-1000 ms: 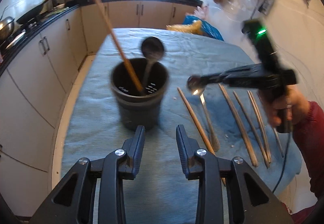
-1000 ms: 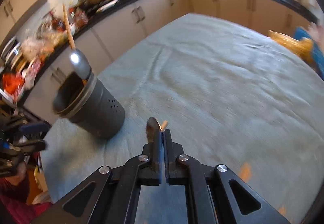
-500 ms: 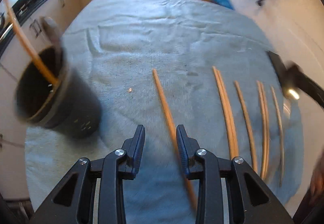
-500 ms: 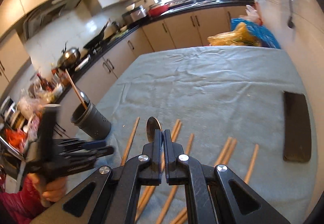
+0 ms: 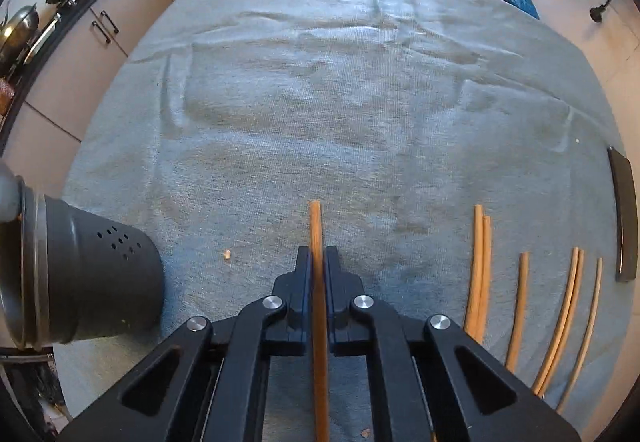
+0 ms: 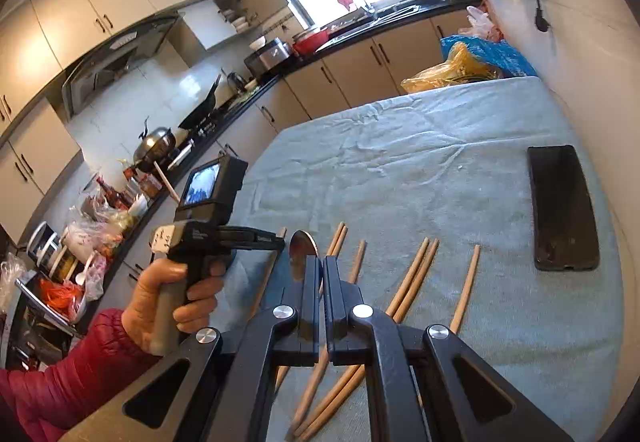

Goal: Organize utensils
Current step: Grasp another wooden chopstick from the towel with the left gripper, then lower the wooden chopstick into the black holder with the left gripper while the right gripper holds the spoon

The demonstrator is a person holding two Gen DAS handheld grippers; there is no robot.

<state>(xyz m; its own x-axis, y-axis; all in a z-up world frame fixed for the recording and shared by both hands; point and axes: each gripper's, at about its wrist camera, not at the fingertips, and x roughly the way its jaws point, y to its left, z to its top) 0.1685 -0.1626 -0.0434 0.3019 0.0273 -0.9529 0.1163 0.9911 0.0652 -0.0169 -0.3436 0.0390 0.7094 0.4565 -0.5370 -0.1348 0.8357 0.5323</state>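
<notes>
Jaws of the left gripper (image 5: 316, 262) have just closed onto a wooden chopstick (image 5: 315, 226), ready for the utensil holder (image 5: 92, 274) at nine o'clock, while the right gripper (image 6: 320, 270) is clamped on a metal spoon (image 6: 303, 244).

Far cloth (image 5: 340, 82) open; holder (image 5: 92, 282) blocks left, chopsticks (image 5: 480, 266) and phone (image 5: 624, 214) right

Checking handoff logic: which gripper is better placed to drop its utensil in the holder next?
Left, probably. The left gripper is shut on a chopstick, with the holder right beside it. The right gripper holds a spoon farther away.
</notes>
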